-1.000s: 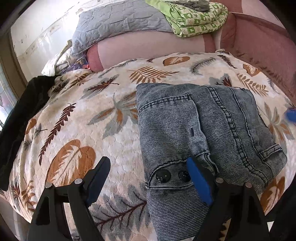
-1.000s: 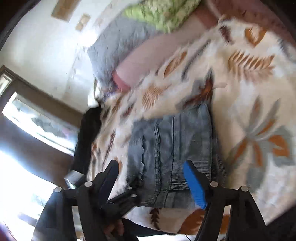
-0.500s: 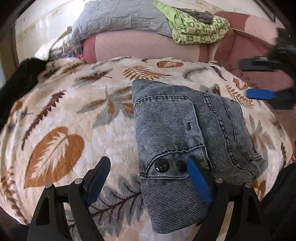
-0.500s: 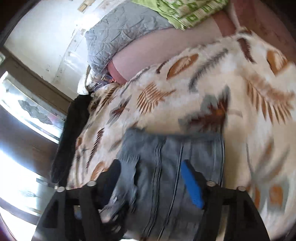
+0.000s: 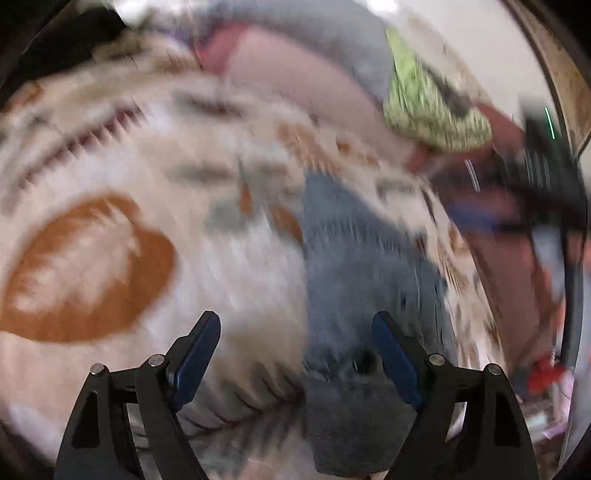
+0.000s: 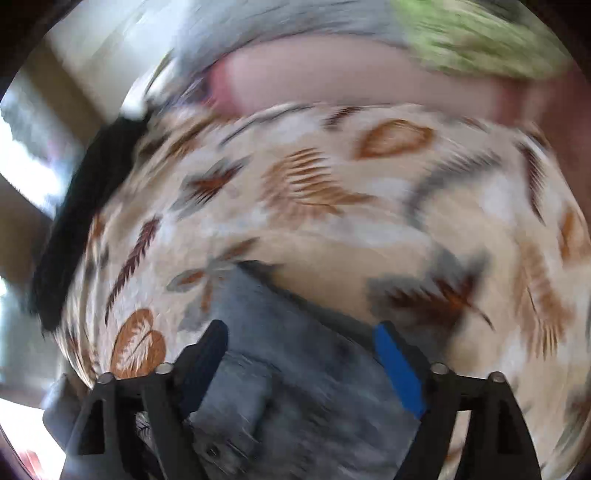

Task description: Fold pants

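Note:
The folded grey-blue jeans (image 5: 354, 266) lie on the leaf-print bedspread (image 5: 110, 184); both views are motion-blurred. My left gripper (image 5: 295, 332) is open and empty just above the near end of the jeans, its right finger over the denim. In the right wrist view the jeans (image 6: 295, 369) lie below my right gripper (image 6: 301, 341), which is open and empty over them. The right gripper also shows at the far right of the left wrist view (image 5: 535, 206), held above the bed.
A pink headboard cushion (image 6: 332, 74) runs along the far side, with a grey quilt (image 6: 277, 26) and a green patterned blanket (image 6: 480, 37) on top. A black cloth (image 6: 81, 206) hangs at the bed's left edge by a bright window.
Both grippers have swung quickly and the views are now blurred. The left view has tilted toward the right. The right gripper has pulled back over the jeans' far edge. The jeans have not moved.

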`<state>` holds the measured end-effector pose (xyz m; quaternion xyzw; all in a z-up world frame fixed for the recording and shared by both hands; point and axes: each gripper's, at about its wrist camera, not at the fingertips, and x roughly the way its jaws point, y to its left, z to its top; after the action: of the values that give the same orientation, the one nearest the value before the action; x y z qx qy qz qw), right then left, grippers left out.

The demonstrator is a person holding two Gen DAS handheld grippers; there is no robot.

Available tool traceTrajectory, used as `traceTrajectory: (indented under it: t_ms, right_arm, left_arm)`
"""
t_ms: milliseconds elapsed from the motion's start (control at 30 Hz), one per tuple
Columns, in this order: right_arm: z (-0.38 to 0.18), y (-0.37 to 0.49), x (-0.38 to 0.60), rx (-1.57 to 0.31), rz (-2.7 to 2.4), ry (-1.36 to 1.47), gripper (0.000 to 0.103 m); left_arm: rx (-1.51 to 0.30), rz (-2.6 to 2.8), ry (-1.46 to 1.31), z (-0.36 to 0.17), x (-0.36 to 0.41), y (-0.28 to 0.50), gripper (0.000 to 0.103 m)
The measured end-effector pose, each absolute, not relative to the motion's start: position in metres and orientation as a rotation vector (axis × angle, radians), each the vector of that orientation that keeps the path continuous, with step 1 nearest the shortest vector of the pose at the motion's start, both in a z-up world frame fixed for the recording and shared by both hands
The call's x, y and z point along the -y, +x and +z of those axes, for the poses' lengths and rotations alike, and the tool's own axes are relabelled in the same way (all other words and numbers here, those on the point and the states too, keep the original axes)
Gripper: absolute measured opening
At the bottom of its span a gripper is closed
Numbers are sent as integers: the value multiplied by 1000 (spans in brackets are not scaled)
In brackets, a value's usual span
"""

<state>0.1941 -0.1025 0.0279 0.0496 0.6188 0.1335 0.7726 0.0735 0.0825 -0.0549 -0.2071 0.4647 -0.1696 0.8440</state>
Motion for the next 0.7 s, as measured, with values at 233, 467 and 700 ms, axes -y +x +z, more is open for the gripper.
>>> traceTrajectory:
  t_ms: [233, 467, 700]
  right_arm:
    - [-41, 245, 16, -1600, 322, -143, 85]
    - [-61, 251, 36, -1645, 269, 5, 35]
    - [-39, 251, 69, -1474, 78, 75, 42]
  left_arm:
    - [-991, -421, -417, -58, -67, 74, 84]
    - [-989, -437, -394, -59, -62, 77, 84]
    - [-987, -446, -386, -59, -57, 77, 84]
